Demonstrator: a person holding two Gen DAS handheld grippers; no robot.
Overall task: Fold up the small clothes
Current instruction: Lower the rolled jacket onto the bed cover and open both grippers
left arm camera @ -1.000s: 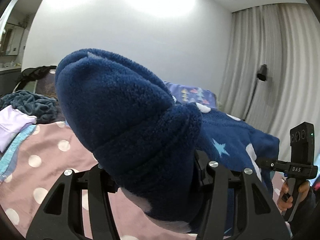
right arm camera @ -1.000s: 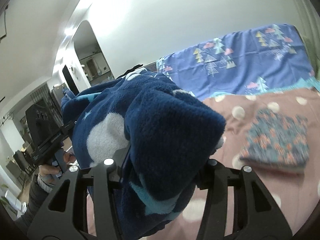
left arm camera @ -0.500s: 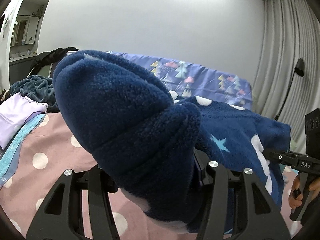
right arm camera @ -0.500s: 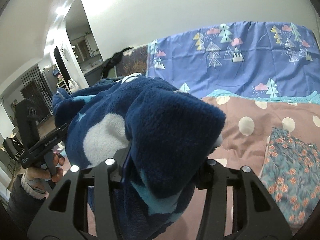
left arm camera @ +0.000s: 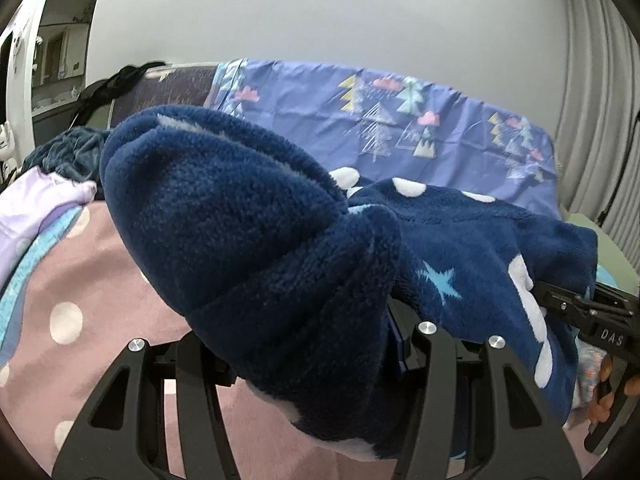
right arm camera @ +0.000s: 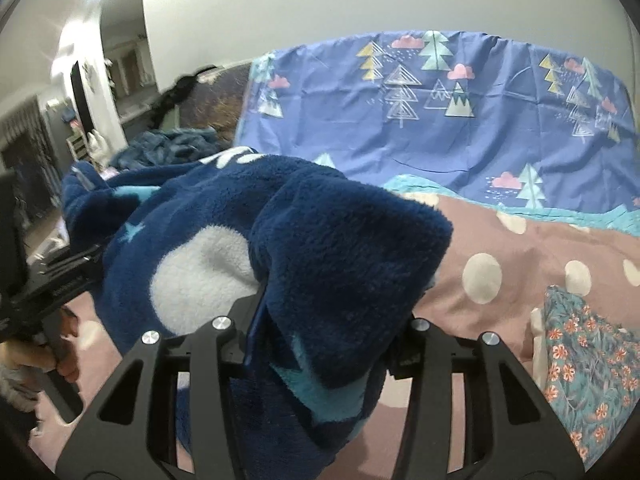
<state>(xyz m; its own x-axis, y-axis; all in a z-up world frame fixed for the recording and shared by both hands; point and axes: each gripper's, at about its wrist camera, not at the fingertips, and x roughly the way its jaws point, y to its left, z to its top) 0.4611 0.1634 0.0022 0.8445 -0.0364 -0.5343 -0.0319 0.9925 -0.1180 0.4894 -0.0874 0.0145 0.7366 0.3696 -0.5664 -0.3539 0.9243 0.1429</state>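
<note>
A navy fleece garment (left arm camera: 248, 240) with white dots and light blue stars hangs stretched between both grippers above the bed. My left gripper (left arm camera: 308, 344) is shut on one bunched corner, which hides its fingertips. My right gripper (right arm camera: 320, 344) is shut on the other corner (right arm camera: 344, 256), fingertips buried in the fleece too. In the left wrist view, the right gripper (left arm camera: 592, 316) and the hand holding it show at the right edge. The left gripper (right arm camera: 52, 284) with its hand appears at the left edge of the right wrist view.
The bed has a pink polka-dot cover (left arm camera: 80, 280) and a blue tree-print sheet (left arm camera: 400, 120) at its far side. A folded floral garment (right arm camera: 592, 380) lies at the right. A lilac garment (left arm camera: 36, 204) and a dark teal pile (left arm camera: 68, 152) lie at the left.
Both grippers have come down and forward over the bed with the fleece garment still held. The tree-print sheet and the floral garment now look closer.
</note>
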